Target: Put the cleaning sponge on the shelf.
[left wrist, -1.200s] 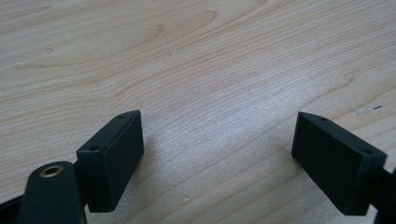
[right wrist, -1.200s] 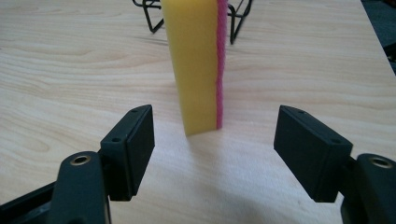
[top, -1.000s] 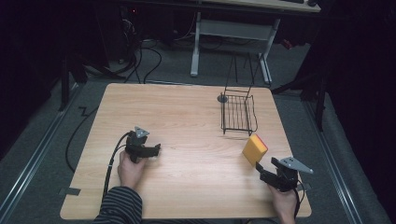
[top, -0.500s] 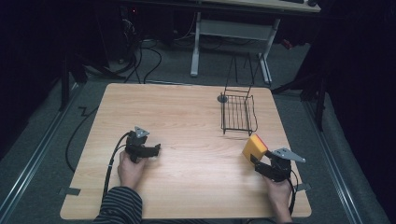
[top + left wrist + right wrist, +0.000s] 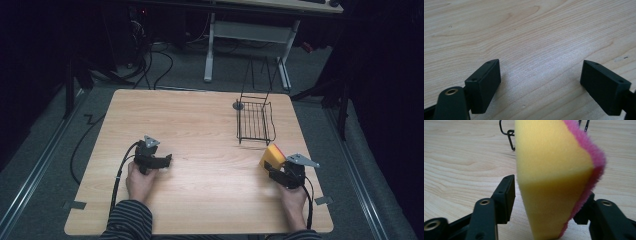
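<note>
A yellow sponge [image 5: 272, 156] with a pink scouring side stands on edge on the wooden table [image 5: 200, 125], near its right side. My right gripper [image 5: 271, 166] is open, one jaw on each side of the sponge. In the right gripper view the sponge [image 5: 554, 170] stands between the jaws of the right gripper [image 5: 549, 192]; a thin gap shows at the left jaw, and the pink side hides the other jaw's tip. My left gripper [image 5: 167, 161] rests low at the table's left, open. Bare wood lies between the spread jaws of the left gripper [image 5: 540, 65].
A black wire basket [image 5: 255, 120] stands just beyond the sponge at the back right, its wire foot [image 5: 510, 135] close behind the sponge. A small grey round object [image 5: 238, 105] lies at the basket's far left corner. The table's right edge is near my right hand.
My right gripper has moved forward and left, bringing its jaws around the sponge. The sponge and my left gripper have stayed where they were.
</note>
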The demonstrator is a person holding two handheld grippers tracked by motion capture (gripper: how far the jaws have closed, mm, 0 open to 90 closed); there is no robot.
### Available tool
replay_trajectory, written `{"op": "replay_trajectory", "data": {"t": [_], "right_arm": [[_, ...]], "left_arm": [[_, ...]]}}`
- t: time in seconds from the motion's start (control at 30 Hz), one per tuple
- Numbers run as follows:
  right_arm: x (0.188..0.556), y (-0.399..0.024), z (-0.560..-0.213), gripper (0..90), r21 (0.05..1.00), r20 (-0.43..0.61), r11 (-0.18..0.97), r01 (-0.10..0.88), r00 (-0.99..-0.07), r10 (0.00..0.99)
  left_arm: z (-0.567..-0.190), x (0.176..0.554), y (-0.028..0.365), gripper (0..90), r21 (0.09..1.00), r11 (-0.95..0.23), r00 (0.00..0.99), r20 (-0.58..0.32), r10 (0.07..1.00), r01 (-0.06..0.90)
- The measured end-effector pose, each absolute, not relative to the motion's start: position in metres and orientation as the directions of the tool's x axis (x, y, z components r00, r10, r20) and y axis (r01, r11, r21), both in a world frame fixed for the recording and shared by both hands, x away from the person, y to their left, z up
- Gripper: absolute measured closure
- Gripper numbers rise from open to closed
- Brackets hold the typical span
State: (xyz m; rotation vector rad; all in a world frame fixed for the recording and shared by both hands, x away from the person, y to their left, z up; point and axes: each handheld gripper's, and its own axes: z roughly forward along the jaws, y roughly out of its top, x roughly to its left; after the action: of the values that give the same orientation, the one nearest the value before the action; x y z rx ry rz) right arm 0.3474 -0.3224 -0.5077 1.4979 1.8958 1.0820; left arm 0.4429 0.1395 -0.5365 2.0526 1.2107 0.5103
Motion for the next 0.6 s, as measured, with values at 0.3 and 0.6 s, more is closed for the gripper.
{"op": "replay_trajectory", "data": {"t": [0.3,0.6], "right_arm": [[0.3479,-0.3240,-0.5090,59.0,0.822,0.078,0.103,0.559,-0.291,0.954],[0.3458,-0.3246,-0.5089,59.6,0.826,0.097,0.094,0.555,-0.305,0.947]], "left_arm": [[-0.5364,0.4430,0.1396,17.3,0.728,-0.328,0.489,-0.012,0.872,0.602],[-0.5365,0.4430,0.1395,17.3,0.729,-0.327,0.488,-0.011,0.873,0.601]]}}
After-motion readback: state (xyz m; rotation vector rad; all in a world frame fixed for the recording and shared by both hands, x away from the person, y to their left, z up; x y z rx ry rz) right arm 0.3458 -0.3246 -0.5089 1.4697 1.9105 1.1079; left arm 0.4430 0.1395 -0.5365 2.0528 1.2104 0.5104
